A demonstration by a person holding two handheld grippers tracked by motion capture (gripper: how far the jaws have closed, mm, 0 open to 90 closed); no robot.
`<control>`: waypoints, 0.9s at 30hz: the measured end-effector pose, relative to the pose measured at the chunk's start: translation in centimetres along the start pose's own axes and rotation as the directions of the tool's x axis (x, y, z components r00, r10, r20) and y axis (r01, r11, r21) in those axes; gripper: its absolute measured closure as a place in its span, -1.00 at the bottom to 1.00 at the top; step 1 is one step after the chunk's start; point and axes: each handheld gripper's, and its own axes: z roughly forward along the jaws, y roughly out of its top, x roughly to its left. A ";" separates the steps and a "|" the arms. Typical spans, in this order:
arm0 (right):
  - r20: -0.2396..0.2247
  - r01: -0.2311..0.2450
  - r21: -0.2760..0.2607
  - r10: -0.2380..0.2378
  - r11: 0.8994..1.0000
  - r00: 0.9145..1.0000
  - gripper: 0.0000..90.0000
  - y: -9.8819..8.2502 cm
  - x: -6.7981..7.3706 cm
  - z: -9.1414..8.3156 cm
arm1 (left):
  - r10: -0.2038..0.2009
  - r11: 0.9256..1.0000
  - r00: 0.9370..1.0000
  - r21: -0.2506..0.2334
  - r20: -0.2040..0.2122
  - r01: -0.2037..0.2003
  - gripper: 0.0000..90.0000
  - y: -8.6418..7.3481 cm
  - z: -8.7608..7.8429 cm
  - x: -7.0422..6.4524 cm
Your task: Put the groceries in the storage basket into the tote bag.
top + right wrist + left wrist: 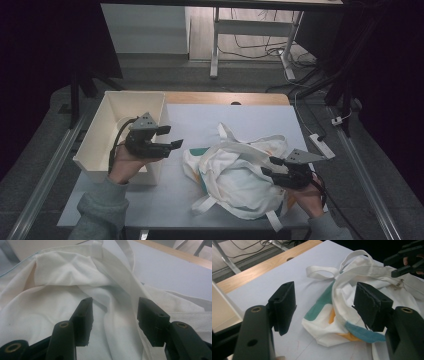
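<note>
Tote bag of white cloth, with teal, orange and blue patches, lies crumpled on the pale tabletop, its straps splayed toward the far edge. The left tool hovers above the tabletop just beside a white bin, jaws apart and holding nothing. The right tool sits low over the bag's right side, jaws apart, with folds of cloth lying between and beneath them.
</note>
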 end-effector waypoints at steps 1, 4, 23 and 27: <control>0.000 0.000 0.001 0.000 1.000 1.000 0.03 0.0 0.0 0.0 | -0.004 1.000 1.000 0.002 -0.002 0.004 -0.24 0.0 0.0 0.1; 0.001 0.001 0.003 -0.001 1.000 1.000 0.03 0.0 0.0 0.0 | -0.006 1.000 1.000 0.001 -0.003 0.006 -0.25 -0.1 -0.1 0.4; 0.001 0.003 0.032 -0.003 0.999 1.000 0.03 -0.5 0.1 0.6 | -0.156 0.986 0.955 0.025 -0.252 0.168 -0.38 -2.4 -2.7 7.3; -0.002 0.006 0.039 -0.005 0.999 1.000 0.03 -0.6 0.1 0.8 | -0.202 0.973 0.926 0.046 -0.321 0.228 -0.49 -3.2 -2.2 9.2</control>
